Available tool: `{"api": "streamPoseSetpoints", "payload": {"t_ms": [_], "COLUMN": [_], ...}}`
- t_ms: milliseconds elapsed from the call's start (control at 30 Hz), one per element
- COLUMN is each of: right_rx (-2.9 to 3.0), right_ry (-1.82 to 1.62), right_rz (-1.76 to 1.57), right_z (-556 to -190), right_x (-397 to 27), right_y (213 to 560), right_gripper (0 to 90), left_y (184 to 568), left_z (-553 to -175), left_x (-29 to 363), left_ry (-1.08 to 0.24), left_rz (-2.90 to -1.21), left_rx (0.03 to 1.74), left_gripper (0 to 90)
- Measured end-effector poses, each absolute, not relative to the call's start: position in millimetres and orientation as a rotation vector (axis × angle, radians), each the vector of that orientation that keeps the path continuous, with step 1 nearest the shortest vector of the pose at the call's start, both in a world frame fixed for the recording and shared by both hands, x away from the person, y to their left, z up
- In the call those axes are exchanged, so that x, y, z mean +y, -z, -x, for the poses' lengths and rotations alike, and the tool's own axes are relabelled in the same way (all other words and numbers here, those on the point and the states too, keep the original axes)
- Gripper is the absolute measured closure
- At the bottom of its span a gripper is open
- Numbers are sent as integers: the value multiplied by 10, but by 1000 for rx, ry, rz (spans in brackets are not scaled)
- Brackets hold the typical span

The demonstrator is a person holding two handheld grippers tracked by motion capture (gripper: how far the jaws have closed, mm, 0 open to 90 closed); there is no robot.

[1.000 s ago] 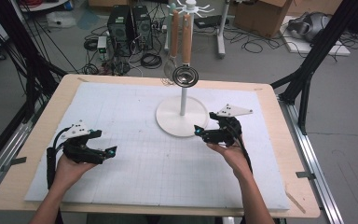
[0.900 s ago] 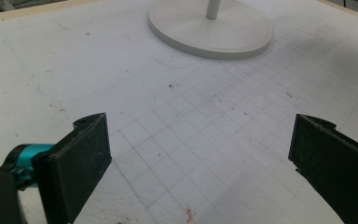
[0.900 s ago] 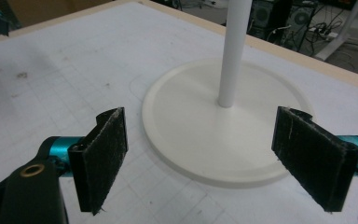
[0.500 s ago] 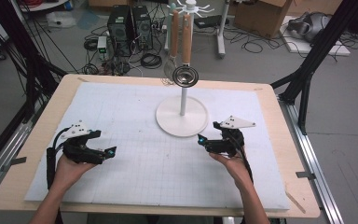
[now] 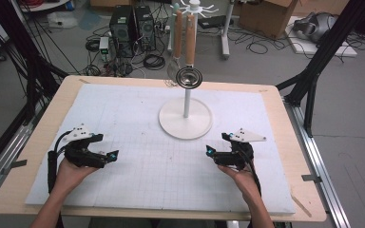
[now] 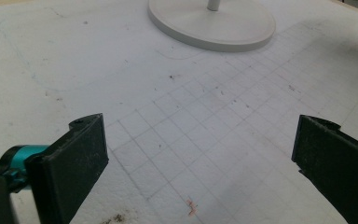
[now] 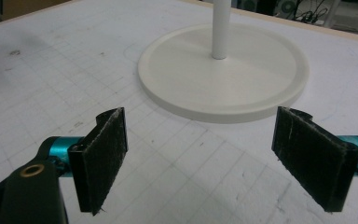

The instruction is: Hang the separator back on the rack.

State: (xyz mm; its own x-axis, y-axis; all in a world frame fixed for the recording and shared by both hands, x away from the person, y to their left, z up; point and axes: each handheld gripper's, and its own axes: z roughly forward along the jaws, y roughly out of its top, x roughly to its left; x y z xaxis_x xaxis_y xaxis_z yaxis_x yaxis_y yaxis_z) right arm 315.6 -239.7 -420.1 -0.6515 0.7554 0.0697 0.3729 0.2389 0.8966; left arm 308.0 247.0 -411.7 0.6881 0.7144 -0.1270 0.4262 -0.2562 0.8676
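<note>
A white utensil stand point(image 5: 186, 118) is seen near the far middle of the gridded white mat point(image 5: 123, 123), with a round flat base, a thin upright post and a hooked crown at the top. From that crown two wooden-handled utensils are hung side by side: a small wire-mesh strainer point(image 5: 189, 76), whose round bowl is turned toward the camera, and a second utensil point(image 5: 176, 47) behind it whose head cannot be made out. The left gripper point(image 5: 107, 156) is held low over the near left of the mat, well apart from the stand, with its jaws spread wide and nothing between them. The right gripper point(image 5: 215, 153) is held just in front of the base, likewise spread wide and empty, and the base is seen close ahead between its pads point(image 7: 103, 154). The strainer is judged to be light and stiff, though its fine mesh could be dented if pinched, so the wooden handle is taken as the better place for a hold. The stand is judged top-heavy enough to rock if a utensil is tugged sideways instead of lifted off its hook.
</note>
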Motion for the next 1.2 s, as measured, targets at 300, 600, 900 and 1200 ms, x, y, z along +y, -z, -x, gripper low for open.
{"api": "streamPoseSetpoints", "payload": {"t_ms": [300, 600, 900, 1200], "right_rx": [2127, 2122, 2126, 2115], "right_ry": [-1395, -1403, -1405, -1412], "right_rz": [-1055, -1055, -1062, -1061], "right_z": [-3069, -3009, -2921, -2853], "right_x": [-2462, -2487, -2538, -2576], "right_y": [4226, 4241, 4284, 4309], "right_gripper": [174, 175, 174, 174], "left_y": [4160, 4185, 4223, 4245], "left_z": [-3085, -3071, -3061, -3068], "left_x": [2481, 2491, 2499, 2478], "left_ry": [-350, -350, -348, -345], "left_rz": [-1897, -1907, -1918, -1929], "left_rx": [901, 902, 907, 909], "left_gripper": [38, 38, 38, 38]}}
